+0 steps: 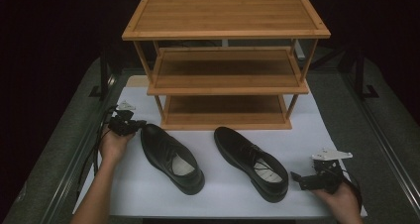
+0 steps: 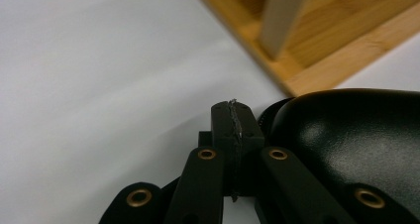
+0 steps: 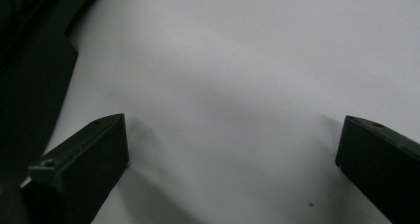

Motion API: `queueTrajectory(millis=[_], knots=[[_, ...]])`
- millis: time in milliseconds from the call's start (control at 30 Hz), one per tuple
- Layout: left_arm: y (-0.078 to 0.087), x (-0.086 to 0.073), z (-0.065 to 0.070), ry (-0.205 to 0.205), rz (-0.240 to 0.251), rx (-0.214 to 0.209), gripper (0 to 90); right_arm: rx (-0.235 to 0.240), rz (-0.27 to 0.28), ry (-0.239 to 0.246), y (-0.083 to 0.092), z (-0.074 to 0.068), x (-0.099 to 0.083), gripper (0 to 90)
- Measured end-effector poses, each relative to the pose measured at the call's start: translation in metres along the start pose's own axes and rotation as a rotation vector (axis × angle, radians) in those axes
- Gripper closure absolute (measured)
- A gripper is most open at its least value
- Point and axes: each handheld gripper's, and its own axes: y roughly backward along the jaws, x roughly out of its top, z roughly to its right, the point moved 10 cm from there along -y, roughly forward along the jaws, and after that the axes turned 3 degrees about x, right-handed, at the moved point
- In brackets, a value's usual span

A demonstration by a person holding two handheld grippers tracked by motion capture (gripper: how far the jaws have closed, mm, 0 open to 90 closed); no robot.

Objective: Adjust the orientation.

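Left gripper (image 2: 233, 135) jaws together beside left glossy black leather shoe (image 1: 171, 157). Right gripper (image 3: 233, 149) jaws apart, empty. Advise nudging the toe squarely toward the bamboo three-tier rack (image 1: 225, 85)

Both black dress shoes (image 1: 171, 157) look like glossy, smooth leather; the shoe rack (image 1: 225, 60) is pale, grained wood, matt.

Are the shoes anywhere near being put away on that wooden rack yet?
Not yet. All three shelves of the wooden rack look bare. Both black shoes sit on the white mat. The left hand-held gripper, jaws shut with nothing between them, is right beside the left shoe. The right hand-held gripper waits open near the right shoe. Picking up and shelving both remains.
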Motion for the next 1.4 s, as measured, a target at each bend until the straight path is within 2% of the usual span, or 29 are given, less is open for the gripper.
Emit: queueTrajectory(millis=[267, 400, 600, 667, 733, 767, 800, 833, 900, 967, 1033, 1067, 1100, 1133, 1167, 1200, 1267, 1300, 1400], knots=[[0.004, -0.003, 0.024, -0.019, 0.005, -0.030, 90.0, 0.000, 0.000, 0.000, 0.000, 0.000, 0.000, 0.0], [0.004, -0.005, 0.030, -0.027, 0.015, -0.025, 90.0, 0.000, 0.000, 0.000, 0.000, 0.000, 0.000, 0.0], [0.012, -0.009, 0.027, 0.006, 0.030, -0.007, 90.0, -0.001, 0.001, 0.002, 0.000, 0.000, 0.000, 0.0], [0.021, -0.013, 0.024, 0.010, 0.032, 0.008, 90.0, -0.001, 0.001, 0.001, 0.000, 0.000, 0.000, 0.0], [0.036, -0.022, 0.026, 0.026, 0.044, -0.003, 90.0, -0.001, 0.002, 0.001, 0.000, 0.000, 0.000, 0.0], [0.036, -0.022, 0.026, 0.026, 0.044, -0.003, 90.0, 0.000, 0.002, 0.001, 0.000, 0.000, 0.000, 0.0], [0.046, -0.028, 0.031, 0.030, 0.056, -0.008, 90.0, 0.000, 0.002, 0.001, 0.000, 0.000, 0.000, 0.0], [0.046, -0.028, 0.031, 0.030, 0.056, -0.008, 90.0, 0.000, 0.002, 0.002, 0.000, 0.000, 0.000, 0.0], [0.059, -0.038, 0.042, 0.031, 0.065, -0.034, 90.0, -0.001, 0.001, 0.001, 0.000, 0.000, 0.000, 0.0], [0.063, -0.042, 0.046, 0.033, 0.069, -0.042, 90.0, -0.001, 0.000, 0.002, 0.000, 0.000, 0.000, 0.0], [0.075, -0.049, 0.060, 0.040, 0.091, -0.070, 90.0, -0.001, 0.000, 0.003, 0.000, 0.000, 0.000, 0.0], [0.078, -0.052, 0.065, 0.030, 0.091, -0.072, 90.0, -0.001, 0.001, 0.002, 0.000, 0.000, 0.000, 0.0], [0.078, -0.052, 0.065, 0.030, 0.091, -0.072, 90.0, -0.001, 0.001, 0.002, 0.000, 0.000, 0.000, 0.0], [0.083, -0.058, 0.073, 0.017, 0.095, -0.072, 90.0, -0.001, -0.001, 0.000, 0.000, 0.000, 0.000, 0.0], [0.083, -0.058, 0.073, 0.017, 0.095, -0.072, 90.0, -0.001, -0.001, 0.000, 0.000, 0.000, 0.000, 0.0], [0.087, -0.064, 0.082, 0.016, 0.096, -0.080, 90.0, -0.002, -0.001, 0.001, 0.000, 0.000, 0.000, 0.0], [0.088, -0.068, 0.086, 0.013, 0.094, -0.089, 90.0, -0.002, -0.001, 0.001, 0.000, 0.000, 0.000, 0.0], [0.090, -0.075, 0.096, 0.003, 0.084, -0.098, 90.0, -0.002, -0.001, 0.001, 0.000, 0.000, 0.000, 0.0], [0.091, -0.084, 0.105, -0.017, 0.062, -0.109, 90.0, -0.002, -0.001, 0.001, 0.000, 0.000, 0.000, 0.0]])
